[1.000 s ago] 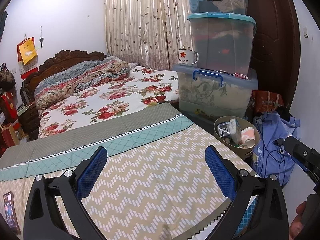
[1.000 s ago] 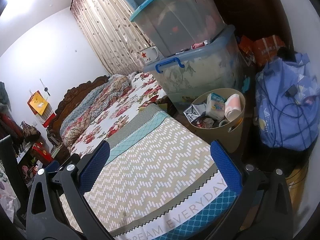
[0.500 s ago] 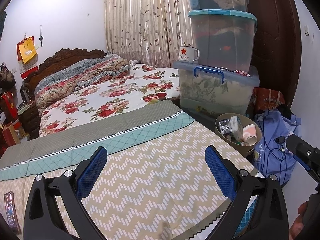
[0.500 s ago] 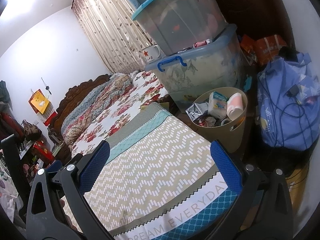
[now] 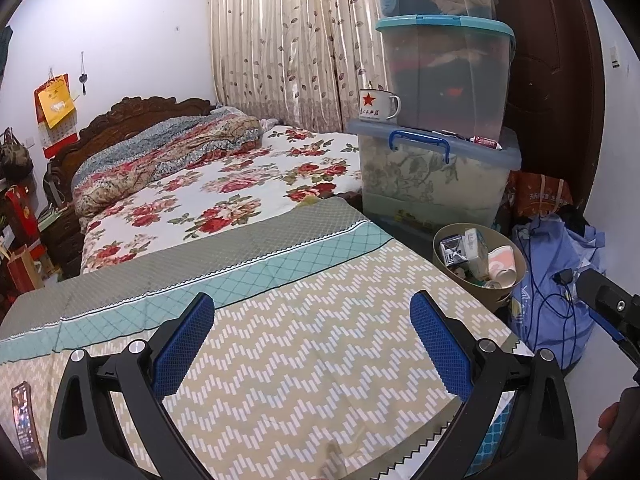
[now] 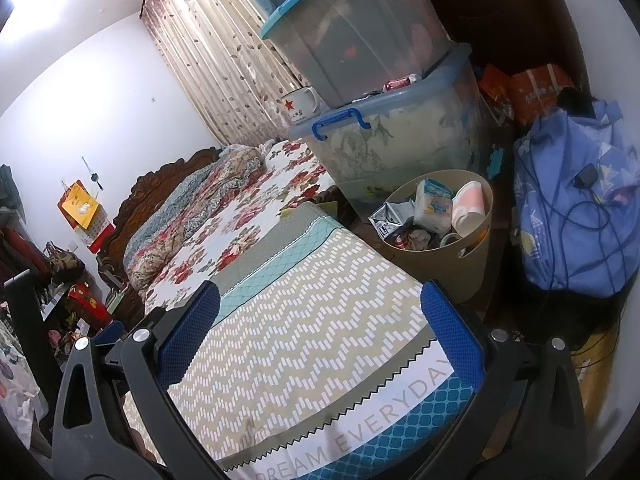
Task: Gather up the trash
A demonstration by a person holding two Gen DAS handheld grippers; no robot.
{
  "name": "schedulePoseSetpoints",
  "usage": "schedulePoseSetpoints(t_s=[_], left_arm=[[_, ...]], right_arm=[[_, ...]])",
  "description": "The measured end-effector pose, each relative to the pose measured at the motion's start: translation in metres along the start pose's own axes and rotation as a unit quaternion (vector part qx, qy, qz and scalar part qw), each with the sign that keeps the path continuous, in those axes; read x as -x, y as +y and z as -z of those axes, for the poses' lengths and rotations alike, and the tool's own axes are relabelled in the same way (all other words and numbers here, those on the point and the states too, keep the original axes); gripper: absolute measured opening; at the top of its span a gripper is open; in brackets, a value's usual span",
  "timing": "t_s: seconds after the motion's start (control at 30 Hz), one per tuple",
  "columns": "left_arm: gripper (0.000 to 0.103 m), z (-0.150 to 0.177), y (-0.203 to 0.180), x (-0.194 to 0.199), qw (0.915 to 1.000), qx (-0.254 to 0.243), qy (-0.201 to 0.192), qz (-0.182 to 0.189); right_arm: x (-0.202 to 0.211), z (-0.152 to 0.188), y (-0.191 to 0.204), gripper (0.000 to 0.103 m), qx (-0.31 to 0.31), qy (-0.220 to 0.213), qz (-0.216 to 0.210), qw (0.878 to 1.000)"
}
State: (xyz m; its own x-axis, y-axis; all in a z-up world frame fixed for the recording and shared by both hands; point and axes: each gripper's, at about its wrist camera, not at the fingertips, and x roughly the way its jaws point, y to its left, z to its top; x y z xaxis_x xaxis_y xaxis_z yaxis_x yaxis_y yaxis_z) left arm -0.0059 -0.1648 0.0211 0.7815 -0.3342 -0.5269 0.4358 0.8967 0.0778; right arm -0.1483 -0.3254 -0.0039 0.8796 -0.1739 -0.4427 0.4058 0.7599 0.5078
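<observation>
left tool (image 5: pixel 312 322): spread wide, nothing held, over zigzag cloth (image 5: pixel 300 360) | right tool (image 6: pixel 320 312): spread wide, nothing held | trash bin (image 6: pixel 452 264): tan, round, on floor beside cloth's far corner, below stacked storage boxes (image 6: pixel 396 140) | contents: crumpled silver wrapper (image 6: pixel 390 218), white packet (image 6: pixel 434 206), pink-and-white paper cup (image 6: pixel 468 210) on its side

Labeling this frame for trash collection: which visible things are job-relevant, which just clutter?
Job:
trash bin
paper cup in it
carton in it
left gripper, right gripper, both open, empty

Clutter:
enamel mug
storage boxes
blue bag
phone
</observation>
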Motion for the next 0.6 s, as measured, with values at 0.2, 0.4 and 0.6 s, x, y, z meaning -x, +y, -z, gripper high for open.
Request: schedulePoseSetpoints(t_s=[0.2, 0.4, 0.6], left_arm=[[0.094, 0.0003, -0.0032, 0.0008, 1.0000, -0.006, -0.003, -0.002], [0.094, 0.0008, -0.0070, 0.0011, 0.9998, -0.016, -0.005, -0.010], [0.094, 0.0005, -0.0073, 0.0005, 0.9998, -0.017, -0.003, -0.013]], right_arm=[[-0.0025, 0.0002, -0.0039, 0.099, -0.006, 0.006, -0.001, 1.000], [-0.0026, 0.0005, -0.0040, 0.099, -0.005, 0.006, -0.002, 1.000], [-0.0026, 0.0005, -0.0042, 0.099, -0.006, 0.006, -0.002, 1.000]])
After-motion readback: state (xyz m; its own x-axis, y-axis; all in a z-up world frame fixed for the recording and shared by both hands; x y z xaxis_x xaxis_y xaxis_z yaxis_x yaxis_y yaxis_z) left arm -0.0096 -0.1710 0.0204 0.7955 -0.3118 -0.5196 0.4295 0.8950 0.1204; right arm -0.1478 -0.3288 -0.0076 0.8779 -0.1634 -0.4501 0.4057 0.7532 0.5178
